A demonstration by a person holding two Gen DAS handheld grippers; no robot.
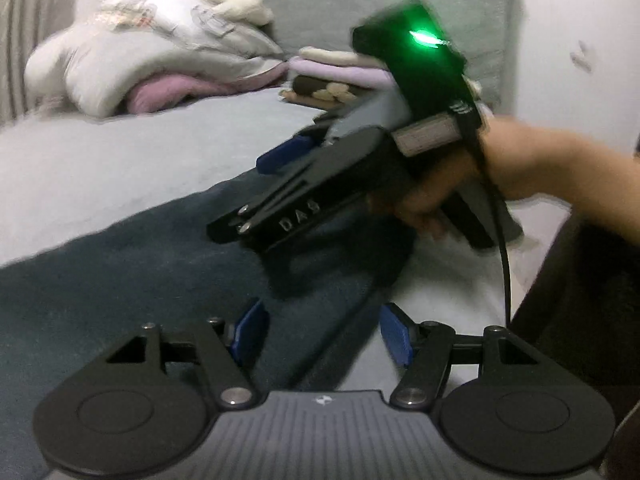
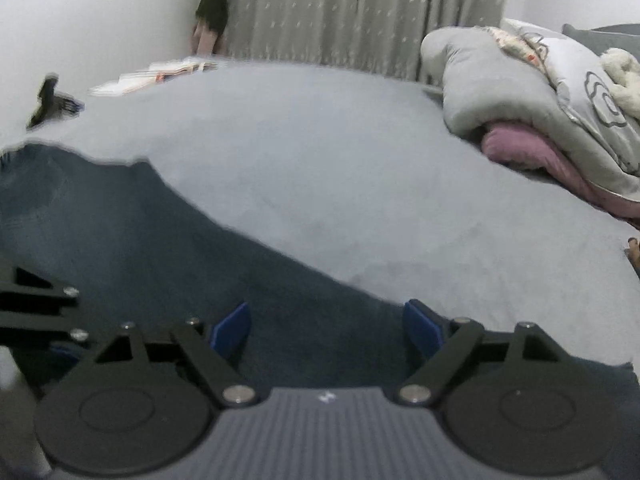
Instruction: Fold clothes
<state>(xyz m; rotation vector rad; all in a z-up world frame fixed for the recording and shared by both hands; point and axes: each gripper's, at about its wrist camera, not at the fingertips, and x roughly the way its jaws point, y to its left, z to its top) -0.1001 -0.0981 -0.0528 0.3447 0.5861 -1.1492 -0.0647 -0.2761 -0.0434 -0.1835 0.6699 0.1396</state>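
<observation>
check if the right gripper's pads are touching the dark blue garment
Cannot tell. In the right wrist view the right gripper stands open over the dark blue garment, nothing pinched, but neither view shows plainly whether the pads rest on it.

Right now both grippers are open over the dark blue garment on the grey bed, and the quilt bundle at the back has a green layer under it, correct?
Not quite: the layer under the quilt bundle is pink, not green, as the right wrist view shows. The rest holds: left gripper and right gripper are open over the dark blue garment on the grey bed.
</observation>
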